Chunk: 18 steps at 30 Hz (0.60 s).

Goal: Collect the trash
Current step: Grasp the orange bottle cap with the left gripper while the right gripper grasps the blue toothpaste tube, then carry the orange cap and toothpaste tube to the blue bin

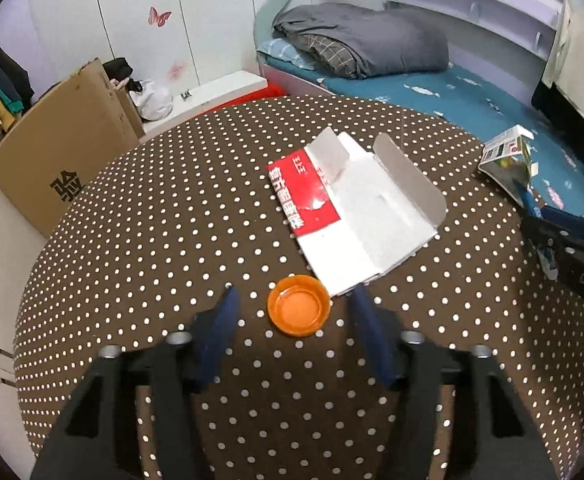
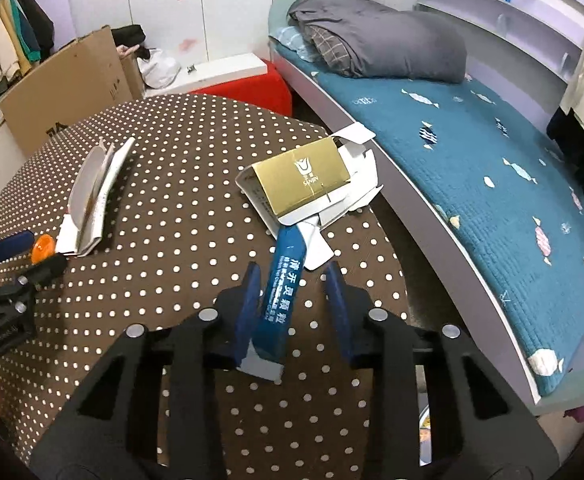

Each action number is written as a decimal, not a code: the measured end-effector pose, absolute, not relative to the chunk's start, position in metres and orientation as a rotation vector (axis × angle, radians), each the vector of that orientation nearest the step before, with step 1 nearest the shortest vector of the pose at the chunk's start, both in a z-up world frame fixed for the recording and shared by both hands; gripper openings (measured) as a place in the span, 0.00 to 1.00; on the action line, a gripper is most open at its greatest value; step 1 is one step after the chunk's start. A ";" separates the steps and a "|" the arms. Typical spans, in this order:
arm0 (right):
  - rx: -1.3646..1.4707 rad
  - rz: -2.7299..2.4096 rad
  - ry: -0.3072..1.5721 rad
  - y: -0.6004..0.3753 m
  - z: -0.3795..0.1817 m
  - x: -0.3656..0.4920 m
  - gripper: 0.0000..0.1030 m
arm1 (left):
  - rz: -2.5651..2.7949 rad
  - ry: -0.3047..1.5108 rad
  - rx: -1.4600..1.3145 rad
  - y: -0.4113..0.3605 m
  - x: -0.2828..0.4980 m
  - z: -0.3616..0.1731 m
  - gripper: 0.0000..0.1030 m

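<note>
Pointing steeply down, left gripper (image 1: 292, 300) straddles orange cap (image 1: 298, 305) without touching.

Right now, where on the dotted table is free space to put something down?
Free: the left and near cloth, beside the orange cap. Crowded: the red-white carton mid-table, and the gold box and blue box at the bed-side edge.

My left gripper (image 1: 294, 298) and right gripper (image 2: 292, 276) look the same: matte black angular frames with cut-out slots, each carrying two narrow blue fingers (image 1: 221, 330). Round silver screw heads (image 2: 208, 314) sit on the pivots. Pale letters mark my right gripper's black side.
</note>
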State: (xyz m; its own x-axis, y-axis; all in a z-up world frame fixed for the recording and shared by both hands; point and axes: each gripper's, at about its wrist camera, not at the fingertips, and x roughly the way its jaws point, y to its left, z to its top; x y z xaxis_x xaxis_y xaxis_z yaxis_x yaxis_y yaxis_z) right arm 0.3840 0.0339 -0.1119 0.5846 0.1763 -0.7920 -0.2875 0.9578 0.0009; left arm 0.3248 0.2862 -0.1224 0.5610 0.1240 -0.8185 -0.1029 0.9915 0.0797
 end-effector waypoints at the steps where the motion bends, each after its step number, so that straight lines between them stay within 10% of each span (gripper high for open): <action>1: -0.136 0.275 0.909 0.034 -0.112 0.383 0.20 | 0.127 0.968 0.001 0.289 0.324 -0.122 0.36; 18: -0.045 0.365 0.922 -0.008 -0.092 0.330 0.09 | 0.084 0.921 -0.023 0.240 0.286 -0.102 0.29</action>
State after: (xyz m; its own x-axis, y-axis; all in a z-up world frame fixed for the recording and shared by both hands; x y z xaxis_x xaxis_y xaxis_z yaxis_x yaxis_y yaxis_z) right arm 0.3299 -0.0082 -0.0921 0.5470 0.2893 -0.7856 -0.3271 0.9377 0.1176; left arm 0.2857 0.2396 -0.1021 0.6023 0.0629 -0.7957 -0.0827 0.9964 0.0162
